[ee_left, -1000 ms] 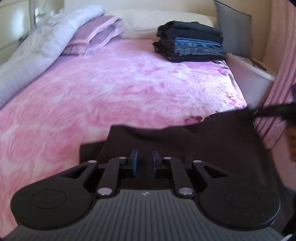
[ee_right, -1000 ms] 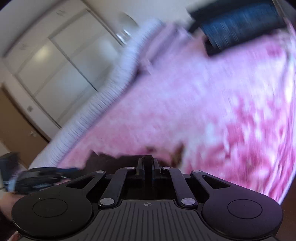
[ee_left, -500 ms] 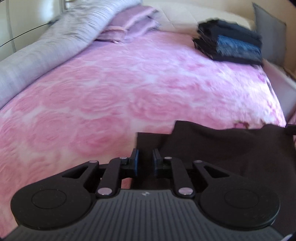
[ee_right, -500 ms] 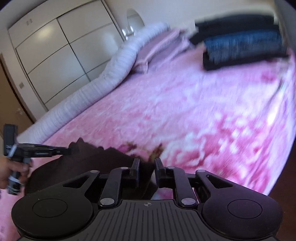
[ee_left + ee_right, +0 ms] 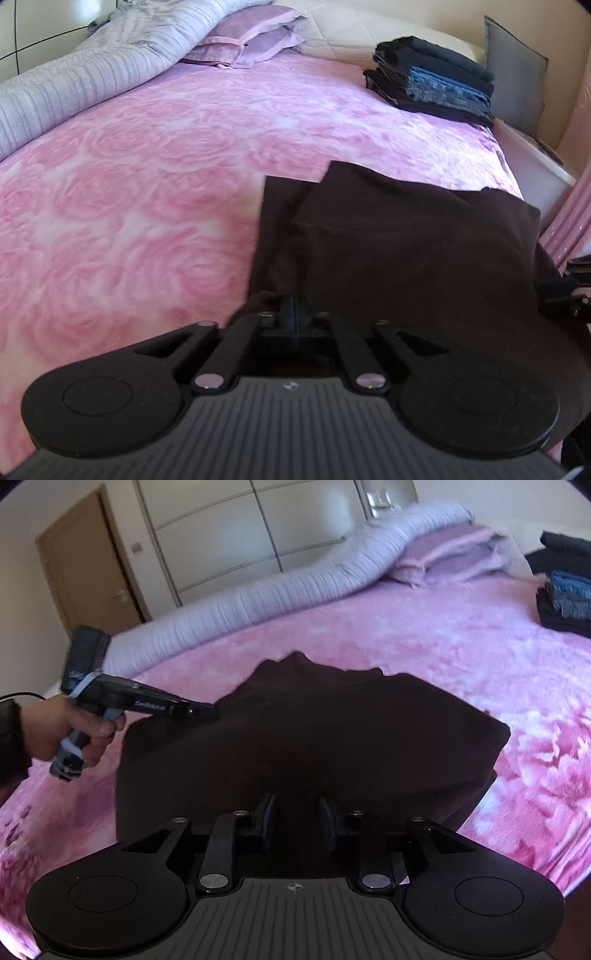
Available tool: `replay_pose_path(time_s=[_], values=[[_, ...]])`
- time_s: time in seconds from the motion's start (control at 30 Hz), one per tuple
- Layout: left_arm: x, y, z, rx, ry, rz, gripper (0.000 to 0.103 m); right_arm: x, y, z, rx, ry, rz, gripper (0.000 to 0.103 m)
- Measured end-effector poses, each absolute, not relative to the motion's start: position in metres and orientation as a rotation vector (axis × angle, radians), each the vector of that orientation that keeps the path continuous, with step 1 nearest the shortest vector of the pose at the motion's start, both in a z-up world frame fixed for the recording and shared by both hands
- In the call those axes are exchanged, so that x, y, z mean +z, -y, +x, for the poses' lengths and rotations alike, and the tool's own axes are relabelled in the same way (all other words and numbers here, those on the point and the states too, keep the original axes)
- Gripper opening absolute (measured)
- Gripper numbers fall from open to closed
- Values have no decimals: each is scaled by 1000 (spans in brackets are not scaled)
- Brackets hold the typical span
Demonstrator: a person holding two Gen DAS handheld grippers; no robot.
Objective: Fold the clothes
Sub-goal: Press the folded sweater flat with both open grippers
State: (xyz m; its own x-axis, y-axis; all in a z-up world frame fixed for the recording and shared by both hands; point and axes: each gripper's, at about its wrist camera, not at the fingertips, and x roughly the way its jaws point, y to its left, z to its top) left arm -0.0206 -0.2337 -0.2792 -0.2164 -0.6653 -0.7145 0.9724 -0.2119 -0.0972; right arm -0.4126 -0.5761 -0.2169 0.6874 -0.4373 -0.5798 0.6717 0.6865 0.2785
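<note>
A dark brown garment (image 5: pixel 406 251) (image 5: pixel 314 738) lies folded on the pink rose-patterned bedspread (image 5: pixel 147 192) (image 5: pixel 461 657), near the bed's foot. My left gripper (image 5: pixel 293 317) is at the garment's near left corner, jaws shut, with a ridge of cloth bunched at its tips. From the right wrist view a hand holds the left gripper (image 5: pixel 210 714), its tip at the garment's left edge. My right gripper (image 5: pixel 297 819) hovers over the garment's near edge. Its jaws are opening, with cloth below them but nothing pinched. Part of the right gripper (image 5: pixel 565 288) shows at the left view's right edge.
A stack of folded dark and blue clothes (image 5: pixel 432 81) (image 5: pixel 565 594) sits at the bed's far right corner. A rolled lilac-grey duvet (image 5: pixel 92 74) (image 5: pixel 277 590) and pillows (image 5: pixel 243 48) line the far left. A grey cushion (image 5: pixel 517 85), wardrobe doors (image 5: pixel 240 528) and a door (image 5: pixel 85 565) stand beyond.
The right gripper's jaws have opened and let go of the garment as its view rolled level. The left gripper's jaws have closed. The garment has come down folded onto the bed.
</note>
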Motion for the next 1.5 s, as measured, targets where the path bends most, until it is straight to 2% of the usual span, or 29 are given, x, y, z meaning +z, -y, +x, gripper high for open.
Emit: replay_pose_path(time_s=[0.17, 0.2, 0.33, 0.47, 0.5, 0.53, 0.6, 0.77, 0.93, 1.07, 1.3, 1.5], values=[[-253, 206, -6, -1633, -603, 621, 4, -200, 561, -421, -705, -579, 427, 31], [-246, 195, -5, -1629, -590, 606, 7, -195, 556, -422, -712, -575, 406, 31], [-230, 143, -13, -1691, -582, 542, 8, -179, 516, -407, -603, -518, 312, 31], [-260, 126, -23, -1659, -592, 685, 11, -195, 489, -376, -487, -585, 223, 33], [-271, 126, -20, -1628, -592, 715, 10, -205, 489, -371, -482, -626, 216, 33], [-278, 125, -15, -1617, -602, 696, 3, -214, 489, -369, -478, -656, 207, 33], [-284, 123, -1, -1616, -646, 612, 3, -222, 489, -375, -474, -672, 195, 34], [-280, 125, -5, -1616, -621, 668, 3, -225, 493, -404, -494, -688, 274, 39], [-271, 117, -11, -1558, -595, 748, 3, -216, 480, -409, -514, -761, 222, 40], [-258, 97, -19, -1482, -531, 804, 9, -203, 470, -418, -551, -765, 205, 40], [-232, 70, -67, -1584, -444, 812, 12, -192, 454, -420, -540, -701, 239, 40], [-245, 83, -110, -1655, -455, 828, 12, -196, 458, -398, -506, -696, 256, 41]])
